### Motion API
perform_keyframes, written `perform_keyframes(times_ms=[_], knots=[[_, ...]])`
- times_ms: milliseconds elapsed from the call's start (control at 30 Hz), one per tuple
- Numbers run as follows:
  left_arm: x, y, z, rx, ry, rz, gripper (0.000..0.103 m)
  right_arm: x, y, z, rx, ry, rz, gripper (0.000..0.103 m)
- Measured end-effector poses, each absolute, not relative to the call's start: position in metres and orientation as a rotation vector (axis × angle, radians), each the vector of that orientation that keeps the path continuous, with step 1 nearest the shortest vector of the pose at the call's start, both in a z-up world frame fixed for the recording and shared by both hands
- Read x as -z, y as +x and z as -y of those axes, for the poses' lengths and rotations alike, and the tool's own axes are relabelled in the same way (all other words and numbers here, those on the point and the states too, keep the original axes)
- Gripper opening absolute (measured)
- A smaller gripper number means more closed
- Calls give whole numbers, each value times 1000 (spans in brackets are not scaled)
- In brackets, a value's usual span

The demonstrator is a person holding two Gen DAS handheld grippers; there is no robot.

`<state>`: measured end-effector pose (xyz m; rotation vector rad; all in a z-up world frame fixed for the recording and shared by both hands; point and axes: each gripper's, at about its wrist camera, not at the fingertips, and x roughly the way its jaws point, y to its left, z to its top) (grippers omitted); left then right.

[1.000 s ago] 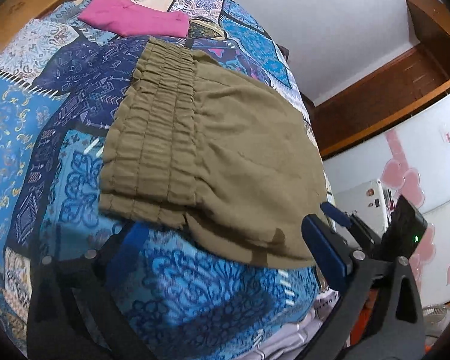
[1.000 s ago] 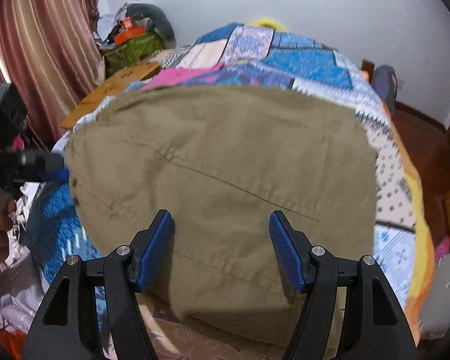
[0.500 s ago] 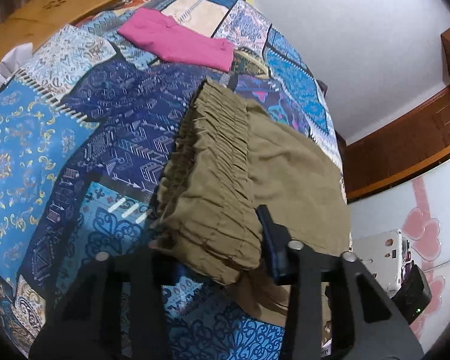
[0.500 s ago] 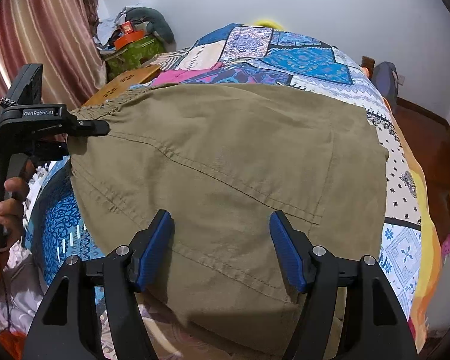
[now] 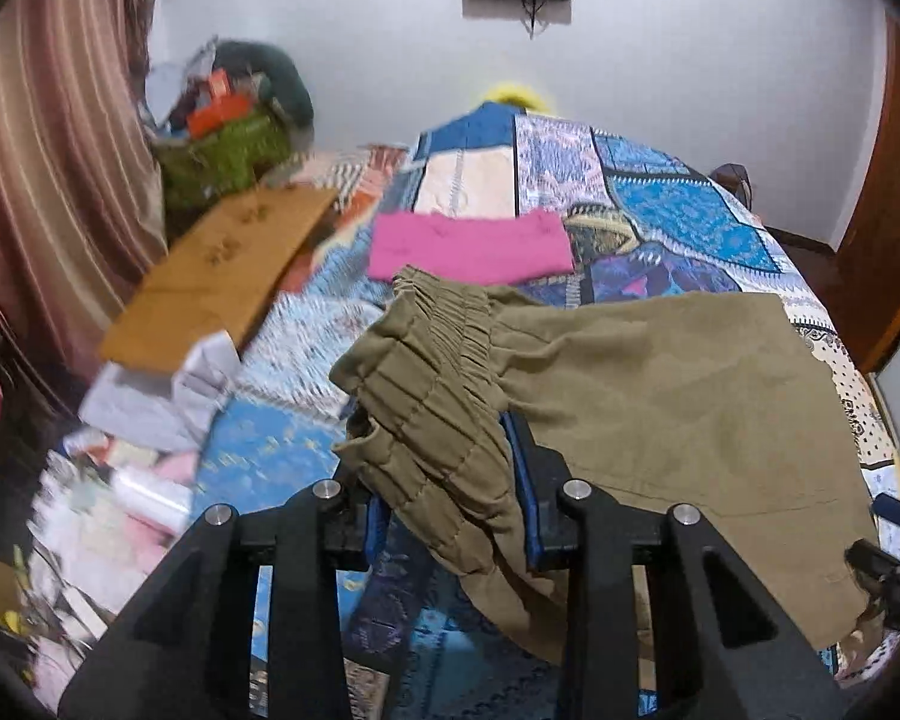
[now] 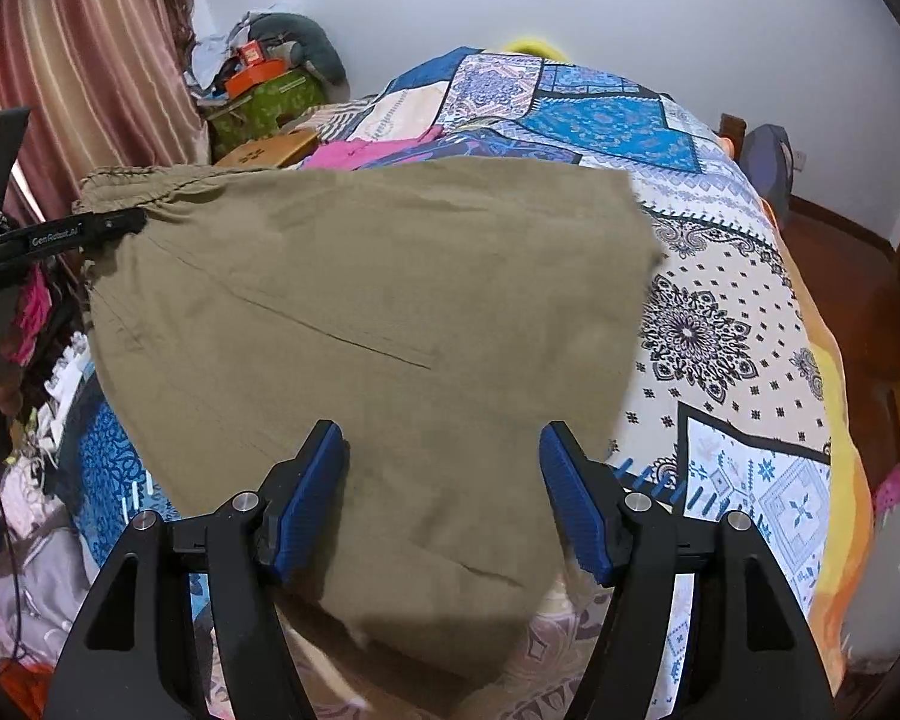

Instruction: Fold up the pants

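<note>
Lying across the bed [image 6: 720, 312], the pants [image 6: 360, 312] run waistband-left; left claw [image 5: 444, 480], angled downward, is closing on the gathered waistband; right claw [image 6: 444, 492] hovers wide, empty

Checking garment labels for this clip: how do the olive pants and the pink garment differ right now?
The olive pants are gripped at the gathered waistband by the left gripper, whose jaws are closing on it; the folded pink garment lies untouched. The pants are spread wide and partly lifted, while the pink garment is compact and flat. Both are on the patchwork bedspread.
</note>
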<state>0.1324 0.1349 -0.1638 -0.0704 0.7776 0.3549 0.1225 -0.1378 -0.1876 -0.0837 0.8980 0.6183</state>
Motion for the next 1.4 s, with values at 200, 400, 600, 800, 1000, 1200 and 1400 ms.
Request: perform_keyframes(times_ms=[200,400,600,800,1000,1200,1400], knots=[[131,139,-92,-292,72,-678,34,181,123,153,-578,-95,-873,65],[106,148,-39,-119,100,-631,31,196,126,169,-552,-85,-921,65],[99,170,-3,42,54,-660,28,203,127,180,-559,-27,-928,65],[109,184,29,131,28,-685,28,205,127,181,-568,-12,-926,65],[128,189,63,214,46,-742,28,207,128,182,-572,2,-927,65],[153,194,92,280,102,-807,28,209,129,183,-575,14,-927,65],[187,202,108,335,121,-927,28,210,129,183,-577,18,-928,65]])
